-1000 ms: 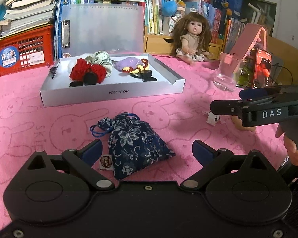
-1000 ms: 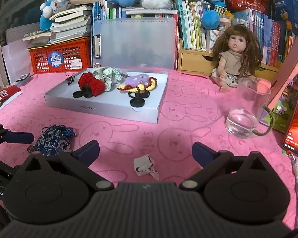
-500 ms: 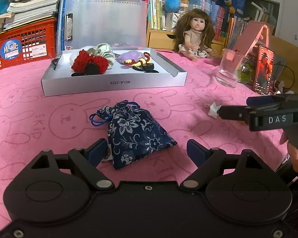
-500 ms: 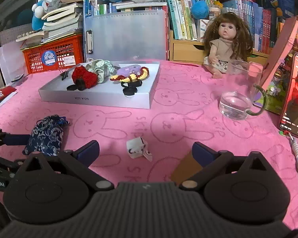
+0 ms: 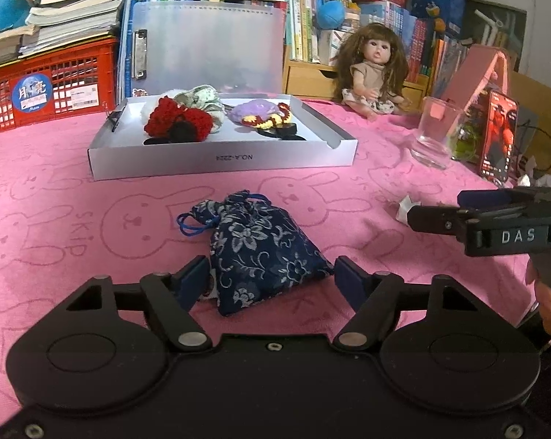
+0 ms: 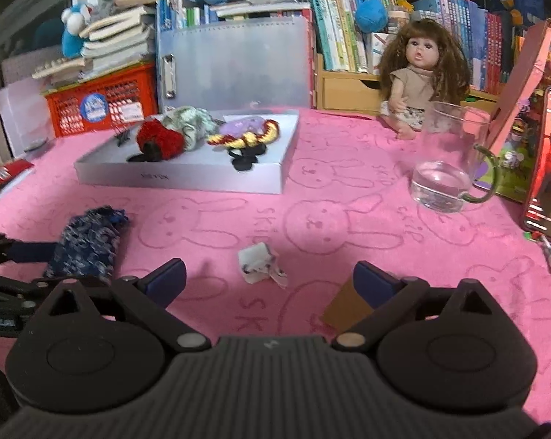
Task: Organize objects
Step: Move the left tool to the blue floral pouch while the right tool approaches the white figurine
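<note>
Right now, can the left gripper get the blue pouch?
Probably yes. The pouch already lies between the left gripper's fingers, which have just been closing; the pads look at its sides, and nothing blocks them.

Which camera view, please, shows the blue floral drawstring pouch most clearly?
The left wrist view: the blue floral drawstring pouch lies centred and sharp between the jaws, pattern and blue cord visible. The right wrist view shows it only at the left edge, blurred, partly hidden behind the left gripper.
</note>
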`<state>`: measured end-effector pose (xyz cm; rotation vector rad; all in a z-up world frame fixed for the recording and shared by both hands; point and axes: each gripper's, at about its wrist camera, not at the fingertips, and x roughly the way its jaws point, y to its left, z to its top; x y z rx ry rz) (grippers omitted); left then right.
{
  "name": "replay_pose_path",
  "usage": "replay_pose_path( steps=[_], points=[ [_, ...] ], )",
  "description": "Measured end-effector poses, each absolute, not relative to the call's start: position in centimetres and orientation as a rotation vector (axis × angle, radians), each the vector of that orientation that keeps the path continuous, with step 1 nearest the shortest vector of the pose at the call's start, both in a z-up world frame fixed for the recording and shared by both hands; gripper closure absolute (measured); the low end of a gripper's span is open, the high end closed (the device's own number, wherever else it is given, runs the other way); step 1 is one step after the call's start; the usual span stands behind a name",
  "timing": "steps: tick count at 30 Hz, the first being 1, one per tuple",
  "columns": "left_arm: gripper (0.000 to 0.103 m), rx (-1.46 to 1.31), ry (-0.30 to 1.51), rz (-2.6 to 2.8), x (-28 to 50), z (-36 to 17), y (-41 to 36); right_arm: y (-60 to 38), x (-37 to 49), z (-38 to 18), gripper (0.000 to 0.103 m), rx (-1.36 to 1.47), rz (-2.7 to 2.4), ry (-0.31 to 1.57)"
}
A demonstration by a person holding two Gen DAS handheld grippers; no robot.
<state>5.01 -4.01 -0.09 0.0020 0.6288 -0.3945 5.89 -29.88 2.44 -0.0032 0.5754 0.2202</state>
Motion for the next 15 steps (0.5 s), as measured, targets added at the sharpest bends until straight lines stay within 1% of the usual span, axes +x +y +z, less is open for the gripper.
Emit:
replay_pose_path(
  steps=[1, 3, 4, 7, 11, 13, 14, 15],
  points=[
    [0.031, -0.005, 0.63, -0.395, 5.1, 0.0, -3.9, -29.7, 5.9, 2.5, 0.005, -0.01, 0.226, 0.574],
    [0.031, -0.011, 0.626, -0.391, 5.2, 0.2, -3.8, -29.2, 5.9, 2.5, 0.01, -0.027, 0.227, 0.573],
    [0.031, -0.012, 0.621, -0.387, 5.3, 0.3, -3.8, -29.0, 6.0, 2.5, 0.011, -0.034, 0.227, 0.574],
    [0.029, -0.016, 0.612, -0.383, 5.5, 0.5, -3.9, -28.7, 6.2, 2.5, 0.017, -0.041, 0.233, 0.581],
    [0.029, -0.013, 0.618, -0.379, 6.0, 0.5, -4.3, -28.4, 6.2, 2.4, 0.027, -0.044, 0.235, 0.587],
    [0.032, -0.013, 0.623, -0.379, 6.1, 0.4, -4.5, -28.3, 6.3, 2.3, 0.033, -0.046, 0.238, 0.594],
    [0.036, -0.009, 0.62, -0.372, 6.1, 0.4, -4.6, -28.2, 6.3, 2.3, 0.036, -0.048, 0.239, 0.597],
    [0.046, -0.003, 0.618, -0.364, 6.1, 0.5, -4.6, -28.2, 6.3, 2.2, 0.041, -0.05, 0.24, 0.599]
  ],
)
